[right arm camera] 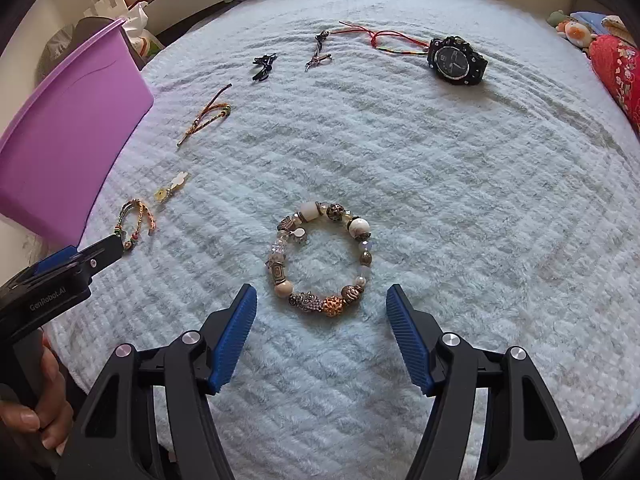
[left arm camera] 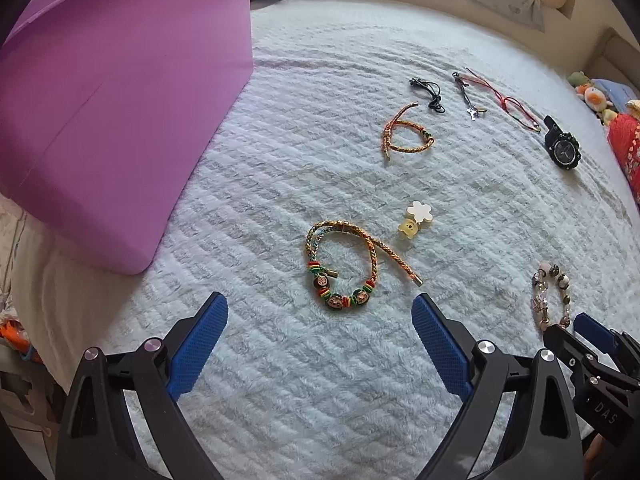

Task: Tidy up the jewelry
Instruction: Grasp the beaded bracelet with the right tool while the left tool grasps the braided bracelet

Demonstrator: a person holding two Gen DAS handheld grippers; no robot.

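Left gripper (left arm camera: 320, 306): jaws wide apart, nothing between the pads, which are blue with a fine cross-hatched grip on black plastic arms. Just ahead of the tips lies a braided cord bracelet (left arm camera: 344, 264), orange-gold weave, with round face-painted beads and small red, green and yellow discs, metal caps on the loose ends.

Right gripper (right arm camera: 322, 304): jaws likewise spread, holding nothing; pads blue and ribbed. A beaded bracelet (right arm camera: 320, 258) lies in a closed ring just beyond the tips, apart from both pads: cream stone beads, clear faceted ones, filigree metal balls, an owl charm, one sparkly orange bead.

Everything rests on a pale blue fleecy blanket (left arm camera: 280, 140) with a wavy pile.

Further out: a white flower-shaped piece touching a translucent yellow charm (left arm camera: 414, 220); a second, thinner braided bracelet (left arm camera: 406, 132); a knotted black cord (left arm camera: 428, 92); a dark cord with small metal pendants (left arm camera: 470, 100), detail too small to read; a thin red string bracelet (left arm camera: 508, 102); a chunky black wristwatch (right arm camera: 456, 60), its dial facing up.

A purple plastic bin (left arm camera: 112, 112) stands at the left, smooth-walled with rounded corners. Only its outer wall shows, so the contents cannot be told. It is cut off by the frame edge.

In the right wrist view, fingers (right arm camera: 48, 412) wrap the left gripper's handle.
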